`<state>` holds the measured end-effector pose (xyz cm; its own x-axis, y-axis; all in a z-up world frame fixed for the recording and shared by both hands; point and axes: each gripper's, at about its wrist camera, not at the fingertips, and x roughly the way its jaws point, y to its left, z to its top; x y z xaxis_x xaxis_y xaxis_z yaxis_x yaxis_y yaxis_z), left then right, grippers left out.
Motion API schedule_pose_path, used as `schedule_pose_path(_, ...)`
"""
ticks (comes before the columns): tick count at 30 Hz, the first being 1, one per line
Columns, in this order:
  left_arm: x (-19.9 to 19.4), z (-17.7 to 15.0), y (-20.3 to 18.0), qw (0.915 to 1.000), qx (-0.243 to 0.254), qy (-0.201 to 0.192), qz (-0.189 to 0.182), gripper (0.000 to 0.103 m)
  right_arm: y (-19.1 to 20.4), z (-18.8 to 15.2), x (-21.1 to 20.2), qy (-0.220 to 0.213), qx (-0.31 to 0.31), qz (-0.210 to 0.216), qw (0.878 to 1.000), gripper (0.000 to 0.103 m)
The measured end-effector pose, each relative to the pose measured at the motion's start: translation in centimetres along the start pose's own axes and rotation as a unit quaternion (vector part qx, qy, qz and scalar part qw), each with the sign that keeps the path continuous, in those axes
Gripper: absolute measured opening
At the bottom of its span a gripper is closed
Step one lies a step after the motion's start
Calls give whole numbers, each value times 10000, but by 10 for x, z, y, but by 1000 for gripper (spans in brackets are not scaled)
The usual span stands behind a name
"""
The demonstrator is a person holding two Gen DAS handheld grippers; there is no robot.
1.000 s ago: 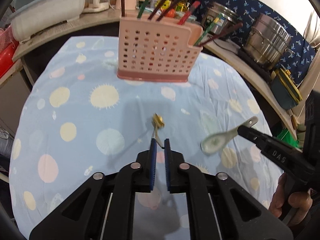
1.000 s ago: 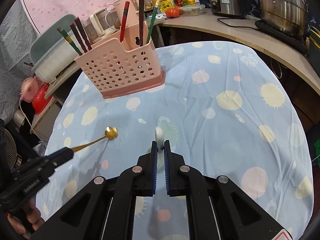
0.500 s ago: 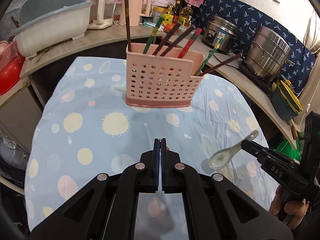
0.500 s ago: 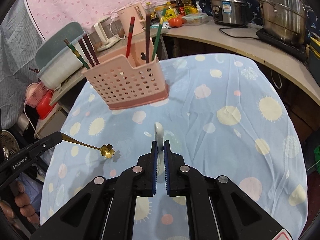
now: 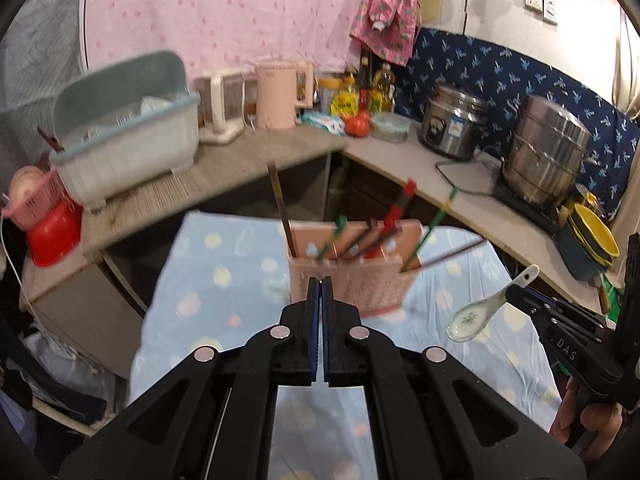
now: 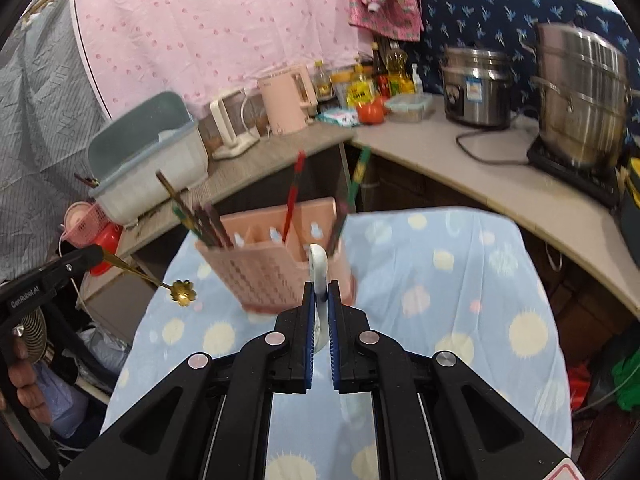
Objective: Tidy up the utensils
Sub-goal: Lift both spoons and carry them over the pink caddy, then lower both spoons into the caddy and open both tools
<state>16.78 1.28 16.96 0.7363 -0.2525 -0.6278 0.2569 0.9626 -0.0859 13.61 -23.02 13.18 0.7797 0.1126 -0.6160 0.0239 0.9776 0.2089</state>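
A pink perforated utensil holder (image 5: 352,276) (image 6: 276,268) with several chopsticks stands on the blue spotted tablecloth (image 5: 224,280). My left gripper (image 5: 320,284) is shut; the right wrist view shows it (image 6: 94,256) holding a gold flower-tipped spoon (image 6: 182,291) in the air left of the holder. My right gripper (image 6: 319,292) is shut on a white ceramic spoon (image 6: 318,268), also seen in the left wrist view (image 5: 484,308), held above the table to the holder's right.
A counter (image 5: 224,160) wraps behind the table with a grey dish rack (image 5: 128,148), a pink kettle (image 5: 280,94), bottles, a tomato, a rice cooker (image 5: 456,126) and a steel pot (image 5: 544,168). A red basin (image 5: 52,232) sits at the left.
Both grippers rose and tilted up, lifting the gold spoon and the white spoon off the table. The holder now appears lower in both views.
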Motion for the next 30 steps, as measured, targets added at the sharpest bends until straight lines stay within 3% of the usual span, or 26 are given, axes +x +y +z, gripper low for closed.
schedule_pose_path(6,-3,51,-4,9986,206,-347,328,1,13,48,7,-335,-266,-188,9989,6)
schedule_pose_path(11,22,67,-6,9976,314,-272,549,1,18,68,34,-325,-426,-415,9977,6)
schedule_pose_path(19,77,70,-7,9971,394,75,644,1,25,69,84,-25,-620,-641,9960,6)
schedule_pose_path(30,126,64,-3,9976,255,436,476,1,30,57,125,365,-628,-562,9958,7)
